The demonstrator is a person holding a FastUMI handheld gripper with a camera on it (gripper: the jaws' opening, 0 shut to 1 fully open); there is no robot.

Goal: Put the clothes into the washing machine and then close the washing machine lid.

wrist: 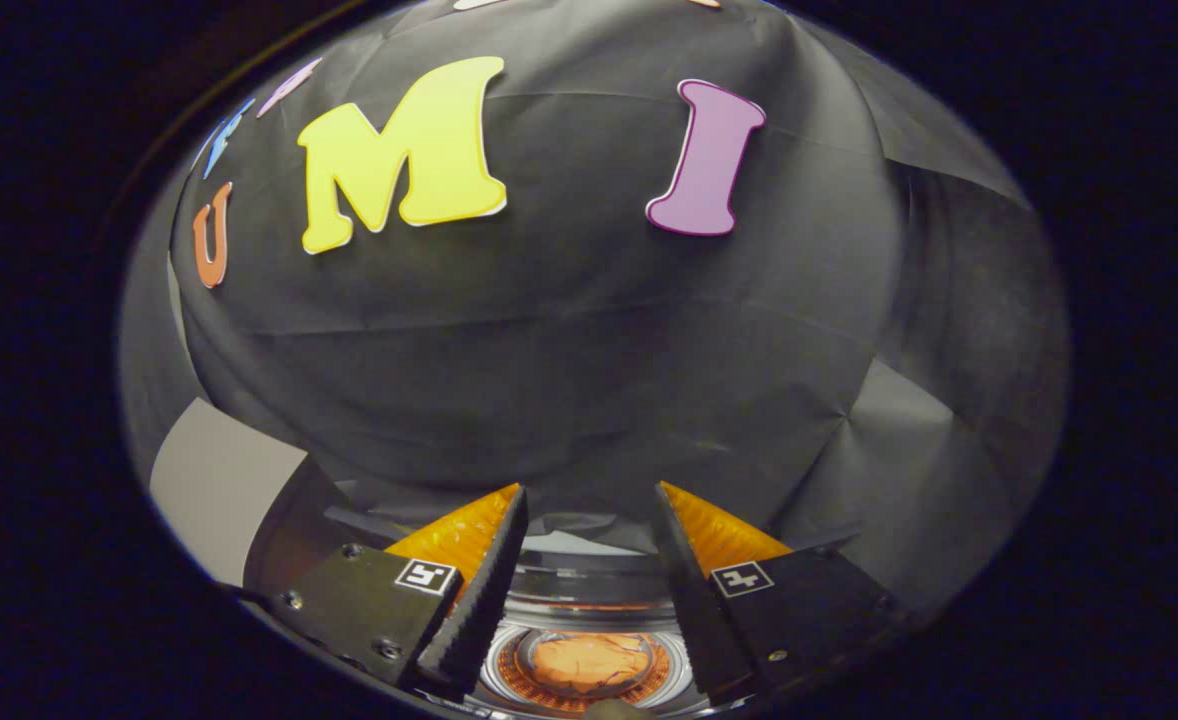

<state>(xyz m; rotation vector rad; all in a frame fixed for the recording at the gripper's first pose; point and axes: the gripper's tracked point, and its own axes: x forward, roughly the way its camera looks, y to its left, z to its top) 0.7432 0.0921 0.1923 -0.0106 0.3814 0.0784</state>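
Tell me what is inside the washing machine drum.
An orange cloth lies in the drum, seen between the open gripper fingers. The fingers cover the drum's sides, so anything else there is hidden.

wall: we've got black cloth (569,340) draped all across 12 o'clock, creased and a bit wrinkly
side panel: pale grey board (219,480) peeking out at 8 o'clock
light: pretty dim, soft sheen on the folds

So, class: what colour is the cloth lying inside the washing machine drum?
Orange cloth, seen best in the gripper view.
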